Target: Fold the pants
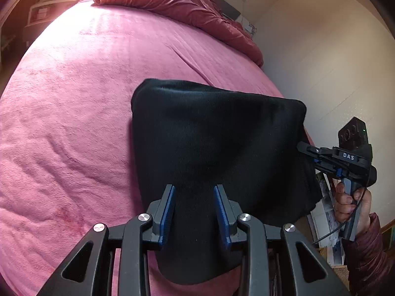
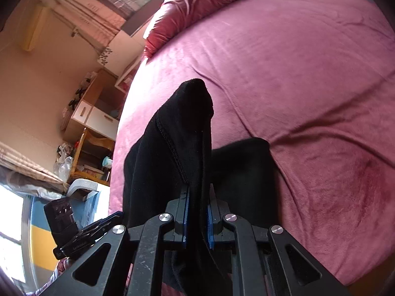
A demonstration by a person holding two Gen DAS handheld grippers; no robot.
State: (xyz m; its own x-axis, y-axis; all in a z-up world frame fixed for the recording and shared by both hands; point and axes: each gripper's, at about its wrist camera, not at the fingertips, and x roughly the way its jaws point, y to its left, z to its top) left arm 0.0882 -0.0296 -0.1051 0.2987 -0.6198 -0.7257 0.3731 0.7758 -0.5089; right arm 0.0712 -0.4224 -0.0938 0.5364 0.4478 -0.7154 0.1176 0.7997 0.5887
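Pants [image 1: 214, 148] are already sitting as a compact black rectangle on the pink bed [image 1: 81, 103], at the bed's near edge, toward its right-hand corner as the left wrist camera frames it. No loose legs are showing, so I'm judging at least one fold, likely more, is done.

I'm holding my right gripper [image 2: 197, 212] clamped on a raised ridge of the black fabric; a stitched seam [image 2: 172, 145] is running up that lifted flap, and the flap is peaking above the rest of the bundle. In the left wrist view the same gripper [image 1: 308, 151] is biting the right-hand edge of the bundle, over the bed's side edge.

My left gripper [image 1: 195, 204] is hovering over the near edge of the pants with the blue pads spread apart. Fabric is showing between them, but they are not pinching it, as far as I can tell. Whether the pads are touching cloth underneath is not resolvable.

Remaining, in my estimate: laying the lifted flap over or flat, squaring the right edge, which is hanging partly off the bed's side, and smoothing. Layer count is hidden, since black on black is giving no detail.

The red duvet [image 1: 177, 2] is bunched at the far end of the bed, well apart from the work.
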